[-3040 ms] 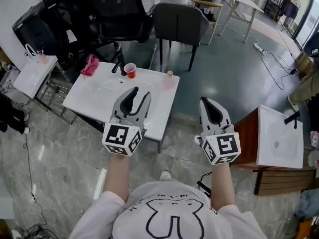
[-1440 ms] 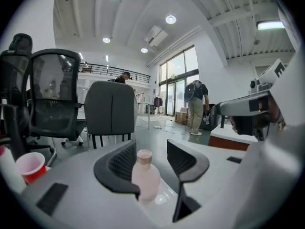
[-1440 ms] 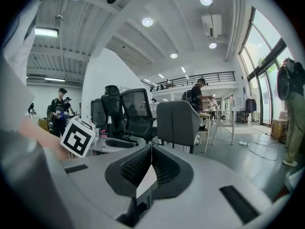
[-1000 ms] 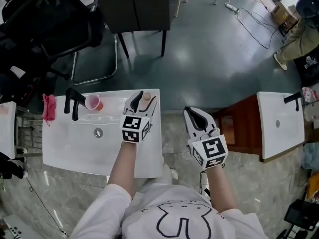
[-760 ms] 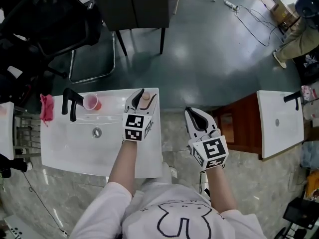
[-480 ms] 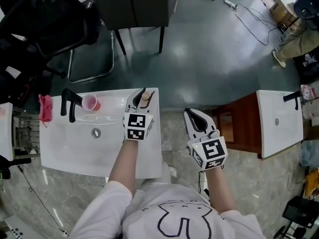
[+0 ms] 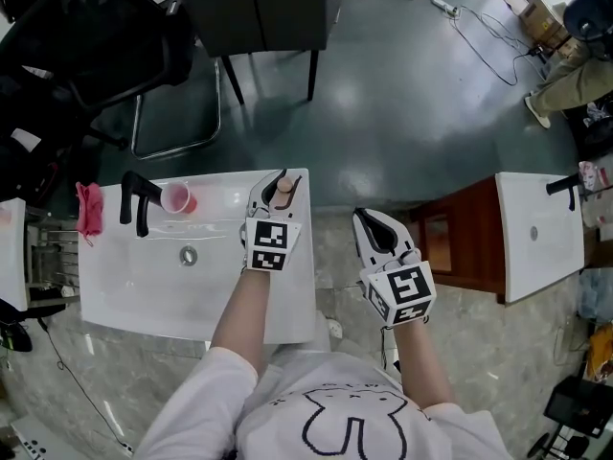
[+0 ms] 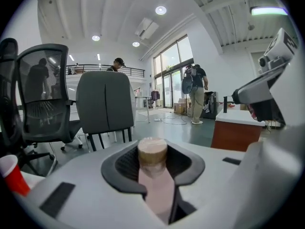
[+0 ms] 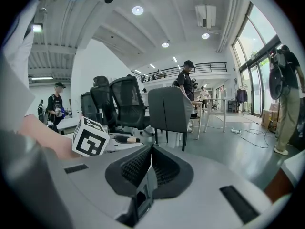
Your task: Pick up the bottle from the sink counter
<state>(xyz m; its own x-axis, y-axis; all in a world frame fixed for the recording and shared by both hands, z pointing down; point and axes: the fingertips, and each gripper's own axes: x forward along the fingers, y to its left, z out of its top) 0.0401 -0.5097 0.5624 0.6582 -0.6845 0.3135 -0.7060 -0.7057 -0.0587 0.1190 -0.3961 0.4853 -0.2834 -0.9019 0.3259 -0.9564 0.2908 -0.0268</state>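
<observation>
Left gripper view: pink bottle (image 8: 152, 152) with tan cap stands upright between the closing jaws of the left gripper (image 7: 275, 188), pads against its body, at the sink counter's (image 7: 144, 286) far right corner. Right gripper (image 9: 149, 168), jaws together and empty, hangs off the counter

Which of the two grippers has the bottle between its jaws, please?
The left gripper: its jaws are closing on the pink bottle on the sink counter, while the right gripper is shut and empty.
</observation>
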